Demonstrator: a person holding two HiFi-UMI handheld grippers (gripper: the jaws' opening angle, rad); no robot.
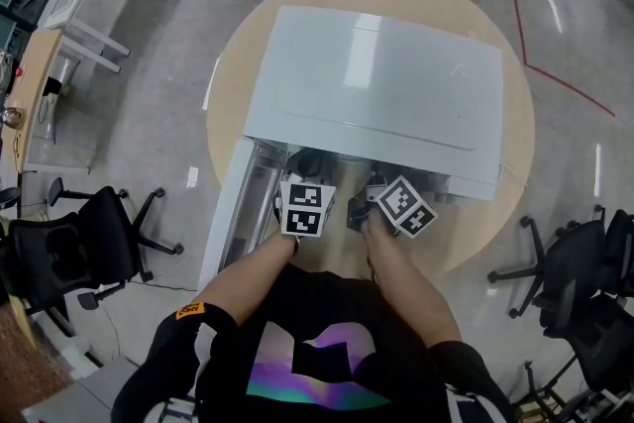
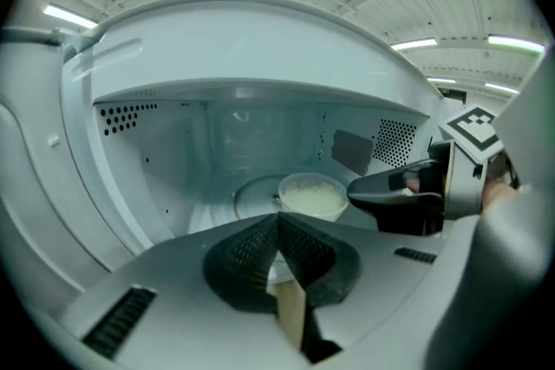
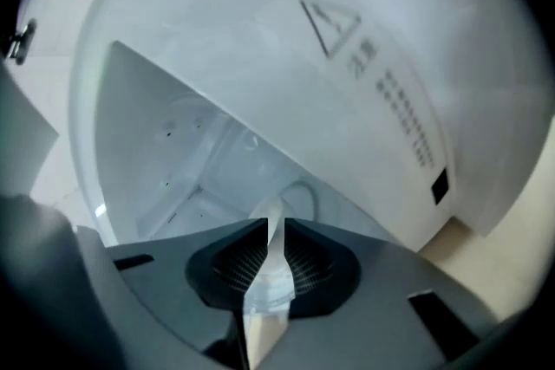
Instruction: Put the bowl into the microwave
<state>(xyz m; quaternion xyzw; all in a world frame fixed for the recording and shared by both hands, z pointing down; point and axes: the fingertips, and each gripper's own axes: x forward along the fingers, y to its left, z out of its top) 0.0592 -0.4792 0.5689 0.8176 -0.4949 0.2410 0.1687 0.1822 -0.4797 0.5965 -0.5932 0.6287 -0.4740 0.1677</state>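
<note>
A white microwave [image 1: 376, 84] stands on a round wooden table [image 1: 518, 149], its door [image 1: 230, 213] swung open to the left. In the left gripper view a white bowl [image 2: 310, 193] with pale contents sits on the glass turntable [image 2: 250, 197] inside the cavity. My right gripper [image 3: 273, 225] reaches in from the right and is shut on the bowl's thin white rim [image 3: 272, 212]; its dark fingers [image 2: 386, 191] meet the bowl's right edge. My left gripper [image 2: 277, 223] is shut on nothing, in front of the opening just short of the bowl. From the head view both grippers [image 1: 305, 207] [image 1: 406, 205] are at the microwave's mouth.
The cavity's back wall and vent holes [image 2: 395, 139] lie close behind the bowl. Black office chairs stand at the left [image 1: 89, 243] and right [image 1: 584, 282] of the table. A light desk [image 1: 59, 25] is at far left.
</note>
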